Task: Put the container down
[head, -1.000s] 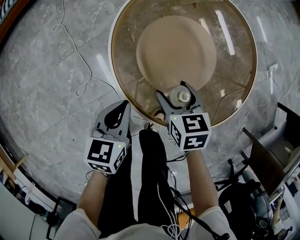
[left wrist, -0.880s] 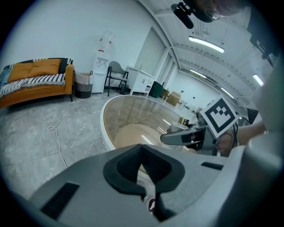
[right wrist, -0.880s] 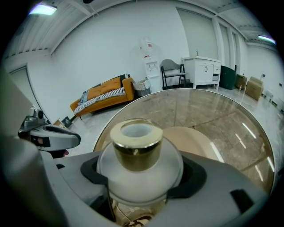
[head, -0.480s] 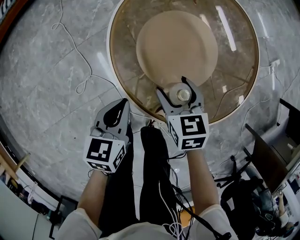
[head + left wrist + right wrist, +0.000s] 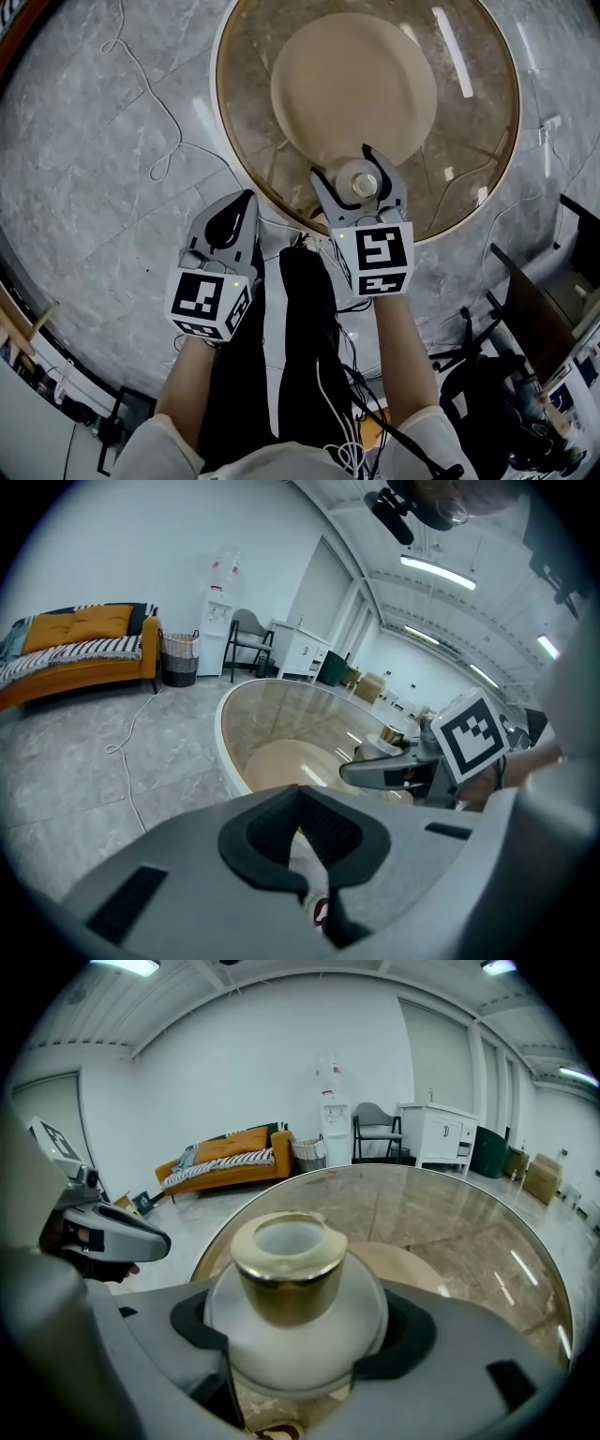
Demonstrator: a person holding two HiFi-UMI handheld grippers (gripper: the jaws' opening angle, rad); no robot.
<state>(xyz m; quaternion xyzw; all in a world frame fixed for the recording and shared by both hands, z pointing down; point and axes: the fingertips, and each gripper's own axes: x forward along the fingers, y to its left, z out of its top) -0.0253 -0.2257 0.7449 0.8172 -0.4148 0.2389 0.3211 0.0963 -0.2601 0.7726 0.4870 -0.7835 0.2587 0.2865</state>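
Since a second ago, nudged the right tool [image 5: 359,174] a little farther in over the round glass worktop [image 5: 469,141]. Kept the left tool [image 5: 228,223] much where it was, off the near rim.

Far to the left of the left tool: grey marbled floor [image 5: 84,187], with a thin white cable [image 5: 155,122] looping across it. Across the room ahead of the left tool's jaws: an orange sofa [image 5: 80,639] with a striped throw, a bin [image 5: 178,658] just beside its end, a water dispenser [image 5: 217,611], a grey chair [image 5: 246,637] and white cabinets [image 5: 302,649]. White walls all round, strip lights [image 5: 439,571] overhead. Left tool closed on nothing, jaws met, hanging over the floor beside the worktop's white rim, not above the glass.

Between the two tools: dark trouser legs [image 5: 244,375] and black cables [image 5: 328,375].

Right tool clamped on the container [image 5: 291,1283], a frosted white jar with a gold collar, upright between the jaws. Held over the near part of the glass, just inside the rim. Cannot tell whether its base touches the surface. Under the glass ahead of the right tool: a round tan pedestal [image 5: 352,84]. Glass tinted brown, showing marbled floor through it and bright streaks of reflected ceiling light. Right of the right tool, past the rim: more grey floor and dark furniture [image 5: 525,319] at the edge.
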